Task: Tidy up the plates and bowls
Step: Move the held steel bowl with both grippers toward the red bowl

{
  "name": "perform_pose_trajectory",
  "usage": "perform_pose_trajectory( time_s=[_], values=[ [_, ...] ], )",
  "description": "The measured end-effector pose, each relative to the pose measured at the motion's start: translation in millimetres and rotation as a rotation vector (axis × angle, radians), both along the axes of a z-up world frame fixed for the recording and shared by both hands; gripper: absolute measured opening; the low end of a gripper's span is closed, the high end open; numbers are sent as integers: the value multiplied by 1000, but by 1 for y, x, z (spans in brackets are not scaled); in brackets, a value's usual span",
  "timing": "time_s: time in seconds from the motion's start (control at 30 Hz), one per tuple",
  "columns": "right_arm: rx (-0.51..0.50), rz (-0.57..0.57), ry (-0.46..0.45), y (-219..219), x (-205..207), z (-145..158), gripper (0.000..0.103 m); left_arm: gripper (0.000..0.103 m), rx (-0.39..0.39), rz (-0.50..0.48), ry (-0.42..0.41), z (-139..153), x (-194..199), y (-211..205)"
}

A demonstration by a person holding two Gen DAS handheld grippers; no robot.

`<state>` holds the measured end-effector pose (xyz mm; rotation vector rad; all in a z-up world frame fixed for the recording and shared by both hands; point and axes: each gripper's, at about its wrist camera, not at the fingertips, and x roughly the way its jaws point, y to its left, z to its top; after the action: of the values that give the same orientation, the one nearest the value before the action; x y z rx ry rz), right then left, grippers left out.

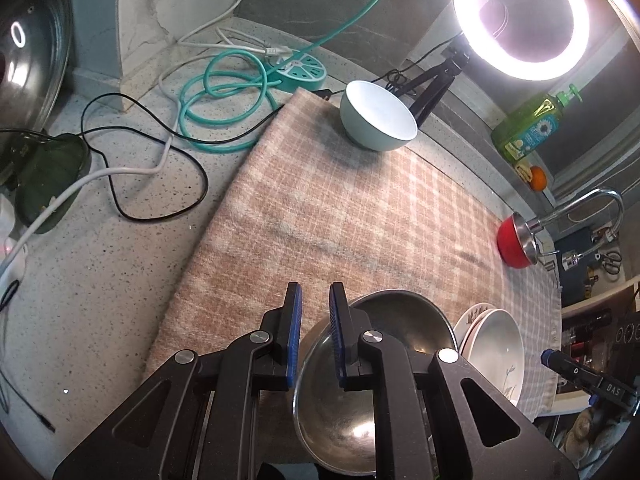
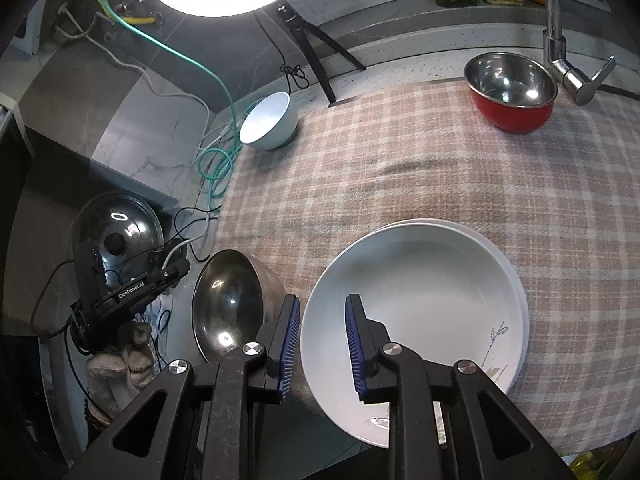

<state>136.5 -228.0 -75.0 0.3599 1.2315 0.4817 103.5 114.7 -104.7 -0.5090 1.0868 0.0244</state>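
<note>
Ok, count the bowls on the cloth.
3: a pale blue bowl at the far left corner, a red bowl by the faucet, and a steel bowl tilted at the near left edge beside the stacked plates.

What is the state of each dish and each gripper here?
Steel bowl: tilted on its side, rim in the left gripper.
White plates: stacked on the plaid cloth.
Pale blue bowl: tipped, empty.
Red bowl: upright, empty.
Left gripper: shut on the steel bowl.
Right gripper: open, above the plates' rim.
</note>
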Motion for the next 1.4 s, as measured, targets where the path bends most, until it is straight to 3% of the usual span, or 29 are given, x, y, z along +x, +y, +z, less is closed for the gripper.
perform_pose_trajectory(
  time_s=[0.33, 0.7, 1.17, 1.4],
  values=[
    [-20, -104, -93, -54, 5, 19, 21, 12, -25, -66, -65, 30, 8, -37],
    [-38, -195, -103, -129, 26, 16, 21, 12, -61, -165, -88, 46, 29, -114],
    [-123, -207, -192, -184, 85, 10, 21, 12, -77, -241, -90, 46, 84, -222],
    [-124, -195, -185, -195, 114, -2, 21, 12, -64, -269, -74, 36, 121, -266]
  ],
)
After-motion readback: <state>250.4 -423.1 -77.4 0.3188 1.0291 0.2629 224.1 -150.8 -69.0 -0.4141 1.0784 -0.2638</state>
